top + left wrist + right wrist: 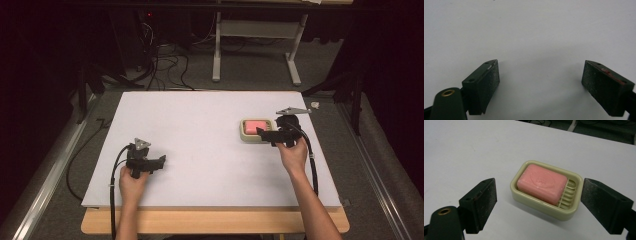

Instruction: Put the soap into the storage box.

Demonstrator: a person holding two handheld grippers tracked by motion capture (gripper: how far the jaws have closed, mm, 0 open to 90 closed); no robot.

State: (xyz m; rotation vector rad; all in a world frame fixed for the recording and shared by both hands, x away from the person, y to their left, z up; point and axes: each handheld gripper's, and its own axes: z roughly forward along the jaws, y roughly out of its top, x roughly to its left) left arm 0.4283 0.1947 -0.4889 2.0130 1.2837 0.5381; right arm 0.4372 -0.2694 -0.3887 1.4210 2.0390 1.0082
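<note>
Jaws of our right gripper (pixel 537 202) stand wide apart and hold nothing; in the right gripper view they frame the soap dish (pixel 544 206), one pad off its left wall and the other close beside its right end, neither touching as far as we can tell. From above we see that right gripper (pixel 261 131) at the near edge of the soap dish (pixel 246 134), on the right half of the white table (pixel 200 120). A pink bar of soap (pixel 542 183) lies in the cream dish, pushed toward one end so that the ribbed floor shows at the other.

Our left gripper (pixel 540 82) is also spread open and empty, its pads over bare white surface; in the high view it (pixel 161 161) rests low on the left side, well apart from the dish.

We judge the work barely begun: the approach to the dish looks made, but nothing is gripped yet. Closing on the soap or the dish, lifting and placing it remain ahead.
</note>
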